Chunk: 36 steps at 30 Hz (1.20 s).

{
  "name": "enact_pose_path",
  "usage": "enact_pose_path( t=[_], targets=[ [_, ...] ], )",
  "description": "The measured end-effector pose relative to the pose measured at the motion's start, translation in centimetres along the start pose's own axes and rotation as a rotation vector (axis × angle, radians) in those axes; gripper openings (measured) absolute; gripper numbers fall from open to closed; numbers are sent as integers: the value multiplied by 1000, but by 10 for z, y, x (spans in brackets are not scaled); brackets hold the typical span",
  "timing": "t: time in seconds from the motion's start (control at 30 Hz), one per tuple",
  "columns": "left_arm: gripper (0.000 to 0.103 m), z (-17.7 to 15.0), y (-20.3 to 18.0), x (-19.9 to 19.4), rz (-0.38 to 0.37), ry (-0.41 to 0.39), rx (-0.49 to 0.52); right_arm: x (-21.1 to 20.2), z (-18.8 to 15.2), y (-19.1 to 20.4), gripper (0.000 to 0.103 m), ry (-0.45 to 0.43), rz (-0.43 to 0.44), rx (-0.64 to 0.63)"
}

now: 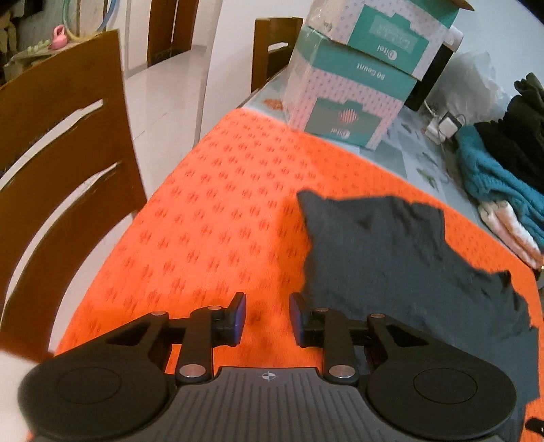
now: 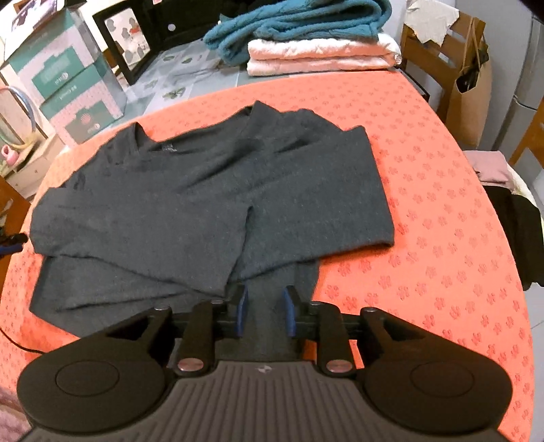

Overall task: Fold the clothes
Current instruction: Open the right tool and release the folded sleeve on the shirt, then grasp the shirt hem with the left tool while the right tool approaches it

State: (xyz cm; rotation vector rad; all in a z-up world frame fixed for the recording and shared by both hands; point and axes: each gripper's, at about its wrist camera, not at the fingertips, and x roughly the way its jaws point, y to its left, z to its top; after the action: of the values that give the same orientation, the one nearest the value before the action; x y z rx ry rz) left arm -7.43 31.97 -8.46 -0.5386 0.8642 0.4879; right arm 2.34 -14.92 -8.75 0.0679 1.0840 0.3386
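Note:
A dark grey T-shirt lies on the orange patterned tablecloth, neck toward the far side, its right side folded over the body. It also shows in the left wrist view, to the right of my left gripper. My left gripper is open and empty above bare orange cloth, just left of the shirt's edge. My right gripper is open, its fingers over the shirt's near hem, with nothing held between them.
A stack of folded clothes, teal on pale pink, sits at the far side. Teal-and-white boxes stand at the far left. A wooden chair stands at the table's left edge. A paper bag hangs on a chair at right.

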Motion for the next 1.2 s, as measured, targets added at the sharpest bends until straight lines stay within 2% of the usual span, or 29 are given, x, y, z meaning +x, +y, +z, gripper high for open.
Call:
enact_pose_path(
  t=[0.17, 0.27, 0.4, 0.63, 0.93, 1.03, 1.2],
  targets=[
    [30, -19, -1, -12, -38, 21, 4, -1, -4, -7, 33, 4, -20, 0],
    [33, -18, -5, -12, -62, 5, 10, -2, -6, -9, 34, 10, -27, 0],
    [35, 1, -5, -3, -92, -25, -28, -6, -5, -3, 34, 8, -15, -41],
    [37, 36, -3, 21, -155, -21, -91, -15, 0, 29, 36, -11, 55, -185],
    [37, 63, 6, 58, -271, 38, -155, -15, 20, 112, 36, -1, 211, -349],
    [37, 71, 7, 66, -298, 68, -137, -9, 25, 147, 36, 16, 282, -380],
    [37, 80, 11, 71, -335, 104, -77, 6, 25, 208, 36, 50, 326, -515]
  ],
)
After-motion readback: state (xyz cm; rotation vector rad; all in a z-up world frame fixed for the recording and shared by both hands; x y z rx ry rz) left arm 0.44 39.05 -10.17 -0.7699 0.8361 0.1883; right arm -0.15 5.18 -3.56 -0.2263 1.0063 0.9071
